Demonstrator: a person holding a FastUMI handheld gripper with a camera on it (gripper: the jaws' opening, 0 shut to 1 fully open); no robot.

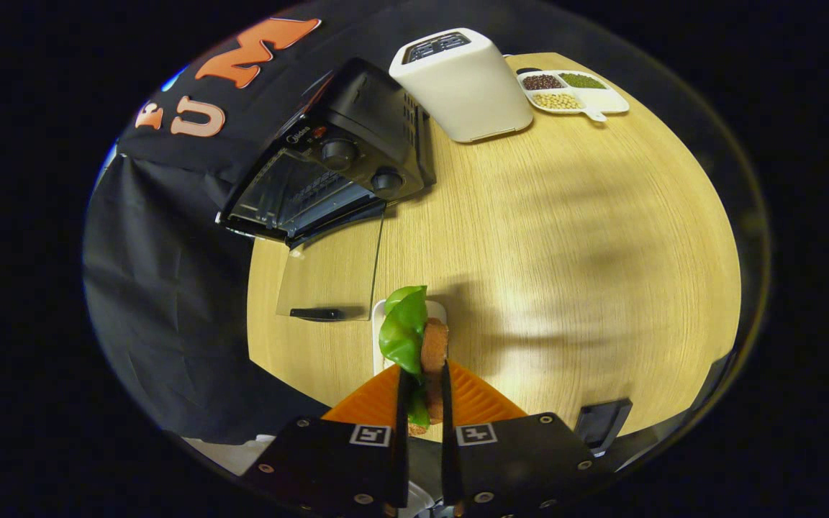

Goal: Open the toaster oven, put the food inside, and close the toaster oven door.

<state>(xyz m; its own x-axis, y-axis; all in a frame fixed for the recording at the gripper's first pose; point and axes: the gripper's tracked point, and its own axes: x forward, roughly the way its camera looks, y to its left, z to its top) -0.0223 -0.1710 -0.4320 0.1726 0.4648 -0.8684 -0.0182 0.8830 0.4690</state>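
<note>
While the sandwich (425, 345) was held between the two fingers of the gripper (423, 388), both fingers were seen pressed against its sides, with a green lettuce leaf (404, 327) standing up out of the grip. Item: toy sandwich, brown bread and lettuce, lifted above a small white plate (380, 338) and an orange ribbed piece (472, 399) just beneath the fingers. Item: black toaster oven (342, 169), set at the far corner of the wooden table (565, 237), ahead of the fingers and off to their left. Its glass door (328, 277) was found already dropped open, lying flat toward the gripper with its dark handle (317, 314) nearest. The cavity mouth was judged to lie forward-left, beyond the door. Item: white toaster (461, 83) and a divided dish of beans (573, 90), farther back, well apart from the oven.
</note>
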